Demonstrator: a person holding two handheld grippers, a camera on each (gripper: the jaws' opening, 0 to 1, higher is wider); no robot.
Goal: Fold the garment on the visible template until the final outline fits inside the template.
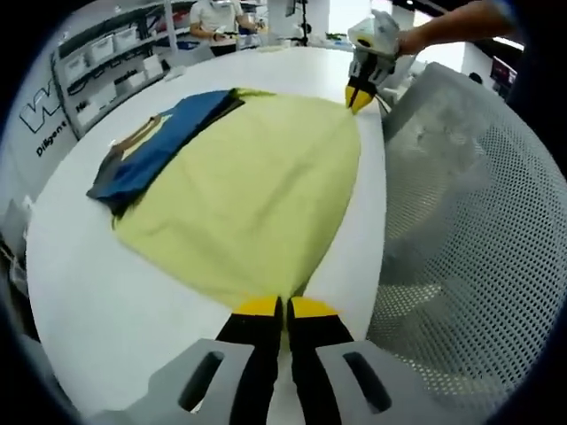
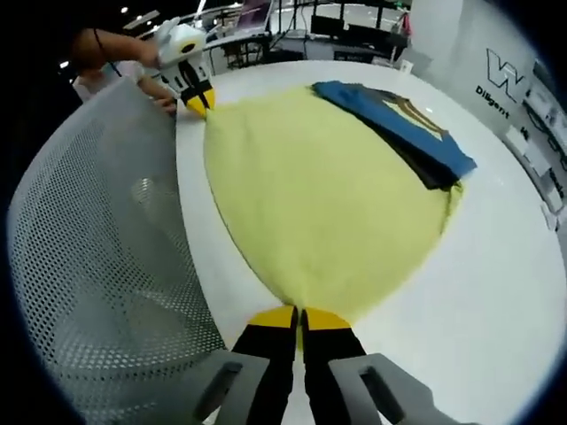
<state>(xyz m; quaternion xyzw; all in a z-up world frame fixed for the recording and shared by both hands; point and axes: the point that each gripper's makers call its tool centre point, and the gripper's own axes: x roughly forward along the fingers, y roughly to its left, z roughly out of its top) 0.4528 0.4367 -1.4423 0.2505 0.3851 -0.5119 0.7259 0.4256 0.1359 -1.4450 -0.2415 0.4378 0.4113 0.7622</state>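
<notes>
This looks like a lab or workshop hall. Open shelving (image 1: 106,62) stacked with white storage bins (image 1: 113,41) lines one wall, which carries large company lettering (image 2: 505,75). Beyond the white counter (image 1: 97,292) stand more workbenches (image 2: 354,13) with equipment, and a person (image 1: 215,18) works at one.

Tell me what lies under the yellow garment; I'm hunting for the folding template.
The yellow fabric garment lies on the white table and overlaps the edge of a blue and black folded cloth. No template outline shows; whatever is beneath stays covered.
</notes>
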